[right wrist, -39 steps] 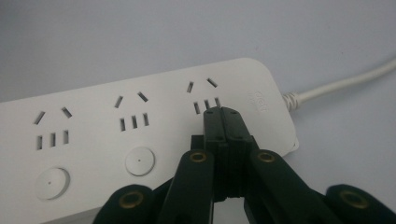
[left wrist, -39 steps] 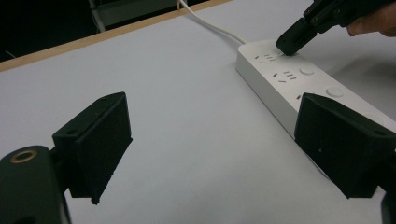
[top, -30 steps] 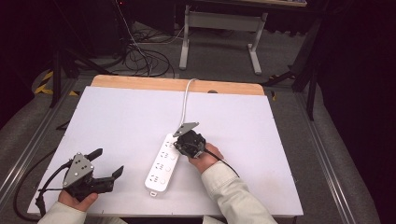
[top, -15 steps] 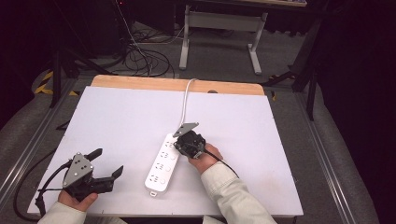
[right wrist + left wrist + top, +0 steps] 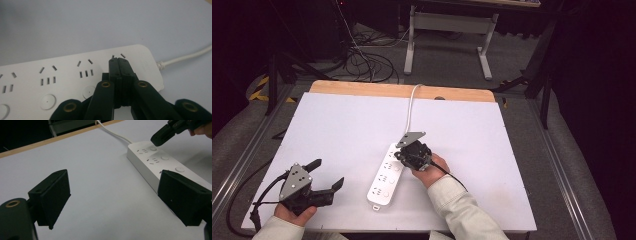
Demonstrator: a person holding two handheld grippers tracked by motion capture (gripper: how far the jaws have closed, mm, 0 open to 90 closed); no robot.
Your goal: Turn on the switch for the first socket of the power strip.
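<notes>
1. The power strip (image 5: 387, 176) lies a little below the middle of the high view, on the white tabletop (image 5: 337, 125). It runs slantwise from the lower left towards the upper right.
2. Its white cord (image 5: 410, 107) leaves the upper end and runs up the frame to the wooden edge (image 5: 362, 89) at the far side of the tabletop.
3. The right tool (image 5: 400, 154) sits just right of the centre of the high view, over the upper end of the power strip, held in the person's right hand (image 5: 432, 170).
4. In the right gripper view the right tool (image 5: 118, 60) has its two jaws pressed flat together with nothing between them. Their tip rests at the last socket (image 5: 117, 56) near the cord end of the power strip (image 5: 62, 75).
5. A row of round buttons (image 5: 47, 101) runs along the lower left of that view, beside the sockets.
6. The left tool (image 5: 326, 173) is in the lower left of the high view, well apart from the power strip, held in the left hand (image 5: 294, 215).
7. In the left gripper view its jaws stand wide apart, one at the lower left and one at the right edge, with bare tabletop between them.
8. In that same view the power strip (image 5: 155, 162) lies at the upper right, and the right tool (image 5: 160, 140) points down at its top.
</notes>
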